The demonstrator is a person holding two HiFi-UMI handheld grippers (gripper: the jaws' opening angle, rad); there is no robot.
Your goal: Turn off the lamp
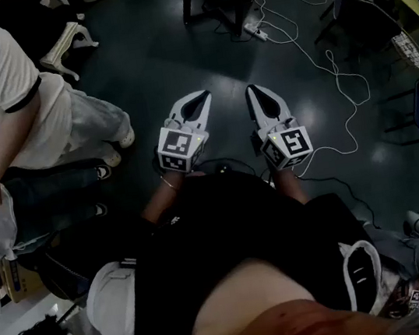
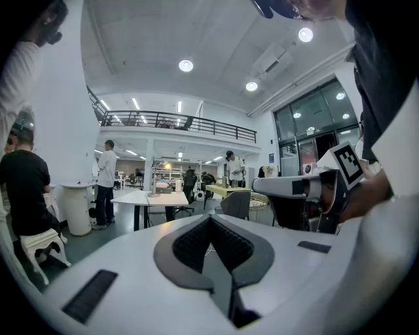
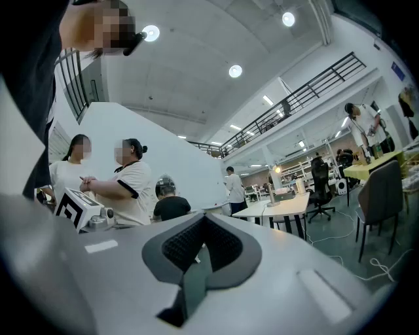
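White left hand-held gripper point(image 1: 203, 94) and right hand-held gripper point(image 1: 251, 89) hover closed, empty.

The left hand-held gripper point(image 1: 203, 94) and right hand-held gripper point(image 1: 251, 90) are white with black-and-white square markers point(image 1: 177, 146).

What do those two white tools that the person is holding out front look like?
The left gripper and right gripper have smooth white shells tapering to a point, lined inside with dark ribbed pads. Each carries a white cube printed with black square markers. The person wears a black top and a thin bracelet at the left wrist.
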